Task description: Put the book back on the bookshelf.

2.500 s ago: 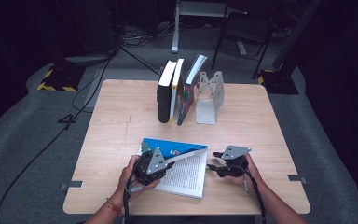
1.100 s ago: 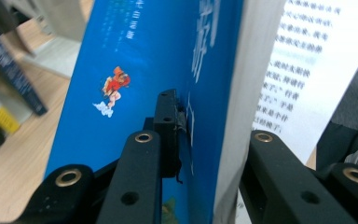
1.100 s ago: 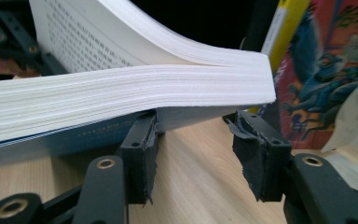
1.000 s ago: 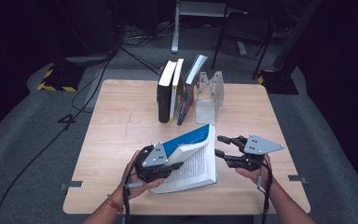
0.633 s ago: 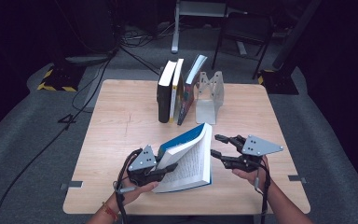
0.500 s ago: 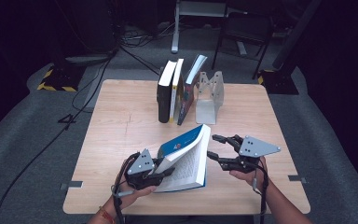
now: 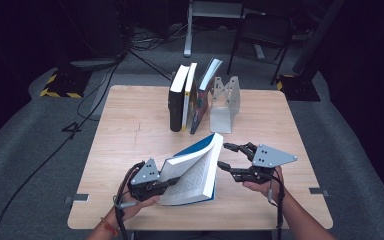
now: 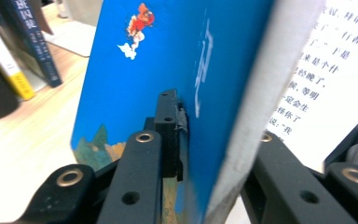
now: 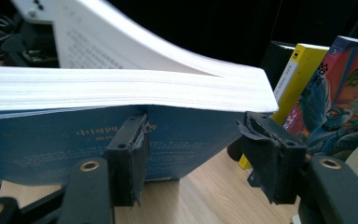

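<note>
A thick paperback with a blue cover (image 7: 195,170) stands half open and tilted near the table's front edge, its printed pages facing the front. My left gripper (image 7: 172,181) is shut on its left part. In the left gripper view the jaws (image 8: 216,140) clamp the blue cover (image 8: 144,70) and a block of pages; they have just closed on it. My right gripper (image 7: 223,156) is open at the book's right edge, its jaws lately widened. In the right gripper view, the pale page block (image 9: 121,88) and blue cover lie just beyond the gripper (image 9: 196,149), and the pads do not press on them.
At the far middle of the wooden table (image 7: 130,130), a row of upright books (image 7: 187,100) leans beside a grey metal bookend (image 7: 225,105). The yellow and colourful books (image 9: 317,93) stand behind the right gripper's jaws. Dark floor with cables surrounds the table.
The book lay flat and open; its right part has since swung up to stand tilted. My left gripper sank towards the front left with it. The right gripper sits beside the raised edge.
</note>
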